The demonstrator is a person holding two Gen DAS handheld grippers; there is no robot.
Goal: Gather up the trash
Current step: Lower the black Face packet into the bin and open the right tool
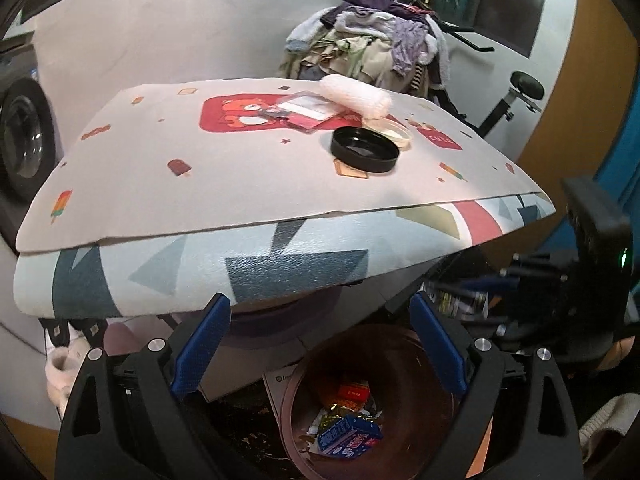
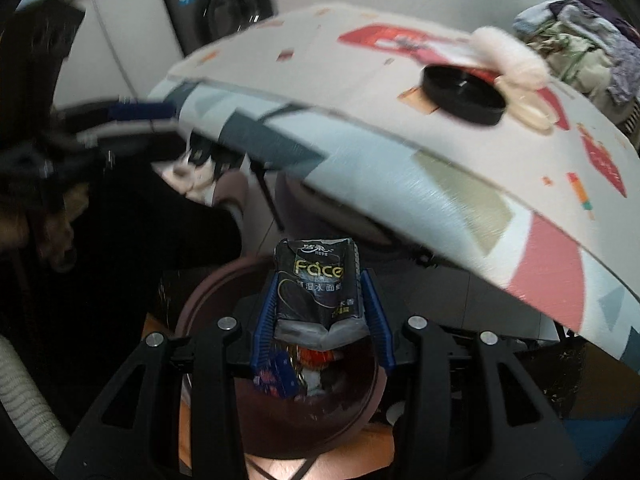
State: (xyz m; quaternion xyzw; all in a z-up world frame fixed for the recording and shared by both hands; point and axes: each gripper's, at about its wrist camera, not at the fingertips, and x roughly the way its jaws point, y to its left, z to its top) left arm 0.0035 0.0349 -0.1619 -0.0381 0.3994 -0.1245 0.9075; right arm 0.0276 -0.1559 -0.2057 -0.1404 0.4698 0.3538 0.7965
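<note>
My right gripper (image 2: 320,280) is shut on a black tissue pack (image 2: 316,284) marked "Face" and holds it above the brown trash bin (image 2: 208,304). The bin holds wrappers and a blue box (image 1: 348,436); its rim (image 1: 292,392) shows in the left wrist view. My left gripper (image 1: 320,312) is open and empty, just above the bin below the table edge. On the table lie a black lid (image 1: 364,148), a clear lid (image 1: 394,130), a clear plastic package (image 1: 304,110) and a white fluffy roll (image 1: 356,94).
The table (image 1: 160,168) has a patterned cloth hanging over its front edge (image 1: 240,272). A pile of clothes (image 1: 368,44) sits behind it. A washing machine (image 2: 236,0) stands at the wall. The right gripper's body (image 1: 592,264) shows at the right.
</note>
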